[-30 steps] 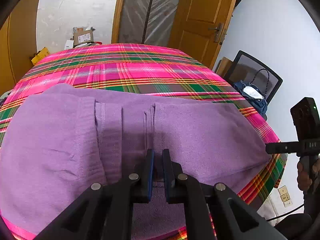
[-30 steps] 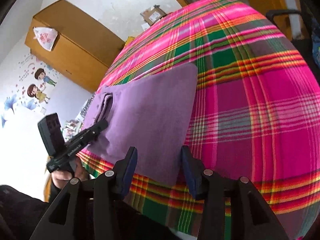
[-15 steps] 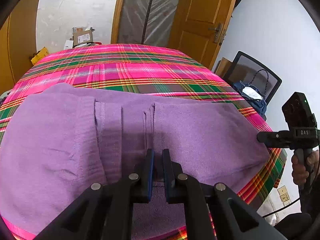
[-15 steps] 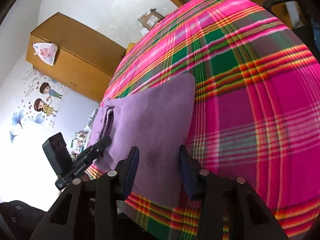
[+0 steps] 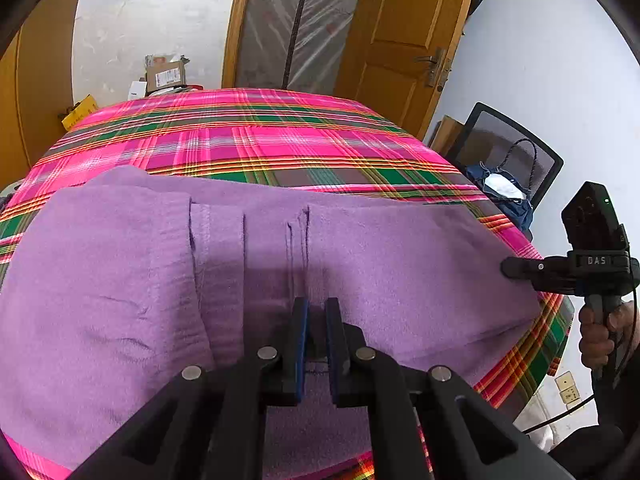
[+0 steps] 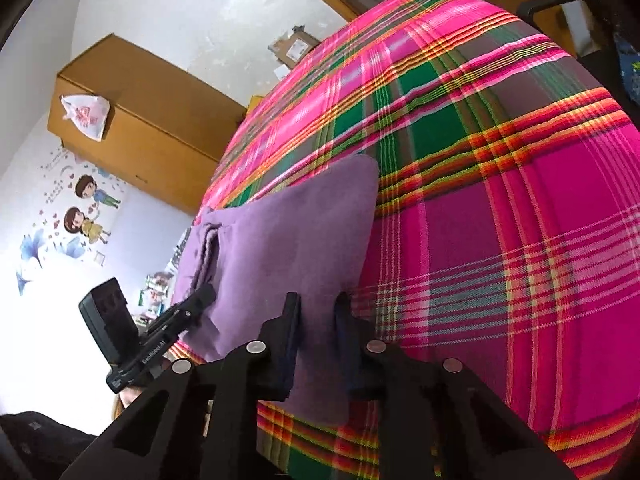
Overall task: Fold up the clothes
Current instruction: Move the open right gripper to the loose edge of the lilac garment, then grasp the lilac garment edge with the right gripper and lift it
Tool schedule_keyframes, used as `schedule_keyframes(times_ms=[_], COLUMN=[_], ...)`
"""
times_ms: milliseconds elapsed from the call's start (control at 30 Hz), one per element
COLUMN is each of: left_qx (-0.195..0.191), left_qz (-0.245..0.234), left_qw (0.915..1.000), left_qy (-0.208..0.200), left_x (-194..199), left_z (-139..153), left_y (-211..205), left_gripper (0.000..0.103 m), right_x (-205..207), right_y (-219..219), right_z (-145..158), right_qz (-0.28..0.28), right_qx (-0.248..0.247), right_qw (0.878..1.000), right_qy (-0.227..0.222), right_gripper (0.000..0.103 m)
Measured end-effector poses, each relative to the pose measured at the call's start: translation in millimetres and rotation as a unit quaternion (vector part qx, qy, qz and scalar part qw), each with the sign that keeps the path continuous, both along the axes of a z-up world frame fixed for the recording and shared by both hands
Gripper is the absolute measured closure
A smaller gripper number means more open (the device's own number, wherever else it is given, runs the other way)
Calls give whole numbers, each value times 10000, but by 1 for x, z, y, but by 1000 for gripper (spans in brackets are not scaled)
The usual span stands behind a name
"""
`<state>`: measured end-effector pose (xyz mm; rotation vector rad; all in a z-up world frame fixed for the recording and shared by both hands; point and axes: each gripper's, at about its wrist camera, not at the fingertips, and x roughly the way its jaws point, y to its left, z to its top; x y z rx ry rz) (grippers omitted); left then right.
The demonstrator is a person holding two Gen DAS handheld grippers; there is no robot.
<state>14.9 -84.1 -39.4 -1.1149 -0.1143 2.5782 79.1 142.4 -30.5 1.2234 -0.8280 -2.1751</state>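
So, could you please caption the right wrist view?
Right gripper closing on the purple garment's corner on the plaid tablecloth.

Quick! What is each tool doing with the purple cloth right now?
Left tool: shut on the purple cloth.
Right tool: closing around the cloth's edge; a firm grip cannot be told.

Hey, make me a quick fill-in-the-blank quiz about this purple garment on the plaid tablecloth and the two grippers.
1. The garment spread on the tablecloth is ____ in colour.
2. The left gripper is pinched on the garment's ____ edge, the one closest to its camera.
3. In the right wrist view, the right gripper straddles the garment's ____.
4. The door behind the table is ____.

Missing words: purple; near; corner; wooden
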Motion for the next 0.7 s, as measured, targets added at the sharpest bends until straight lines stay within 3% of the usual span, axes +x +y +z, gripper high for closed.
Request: schedule_keyframes(times_ms=[400, 700], left_qx=[6, 13], left_qz=[47, 65], left_qw=[9999, 9997], left_qy=[94, 233], left_x=[4, 7], left_z=[8, 17], left_y=[-3, -5], left_gripper=[95, 95], right_x=[7, -2], right_y=[-10, -33], right_z=[39, 74], right_qz=[69, 260], right_qx=[-105, 98], right_qw=[9984, 9957], right_qy=[559, 886], right_gripper=[90, 90])
